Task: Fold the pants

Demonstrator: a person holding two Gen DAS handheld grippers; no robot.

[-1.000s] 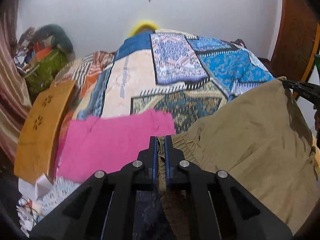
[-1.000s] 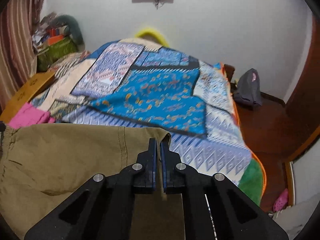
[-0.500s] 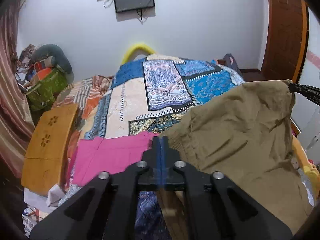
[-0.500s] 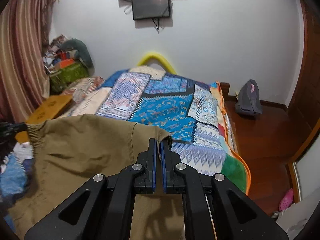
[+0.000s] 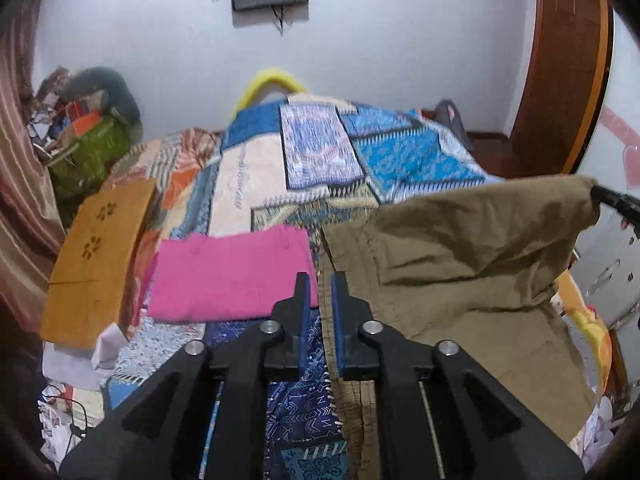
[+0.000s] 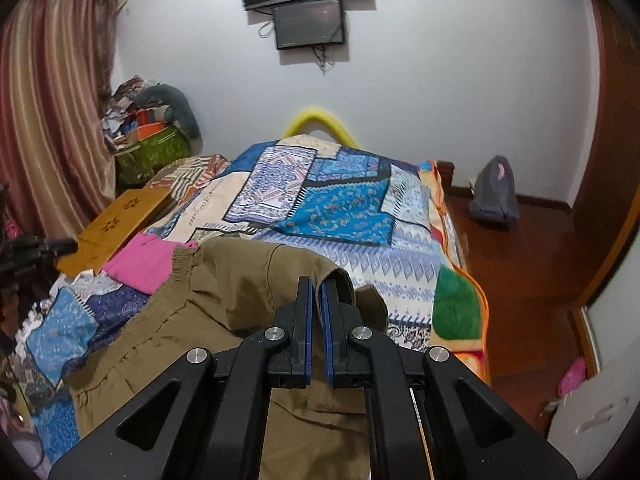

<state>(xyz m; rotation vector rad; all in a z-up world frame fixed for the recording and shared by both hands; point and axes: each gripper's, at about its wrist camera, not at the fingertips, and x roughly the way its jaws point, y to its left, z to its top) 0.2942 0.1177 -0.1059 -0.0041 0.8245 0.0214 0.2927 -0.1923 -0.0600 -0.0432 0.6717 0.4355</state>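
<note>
Left wrist view: we are seeing left gripper (image 5: 320, 292) with jaws opening, gap showing between blue pads, khaki pants (image 5: 460, 264) edge hanging just beside right pad, no longer pinched. Right wrist view: we are finding right gripper (image 6: 316, 300) pressed together, pinching pants hem fold. Pants are draping from that grip across patchwork bedspread (image 6: 340, 208), waistband lying near folded pink cloth (image 5: 232, 276). Orange board (image 5: 100, 256) is leaning at bed's left edge.
</note>
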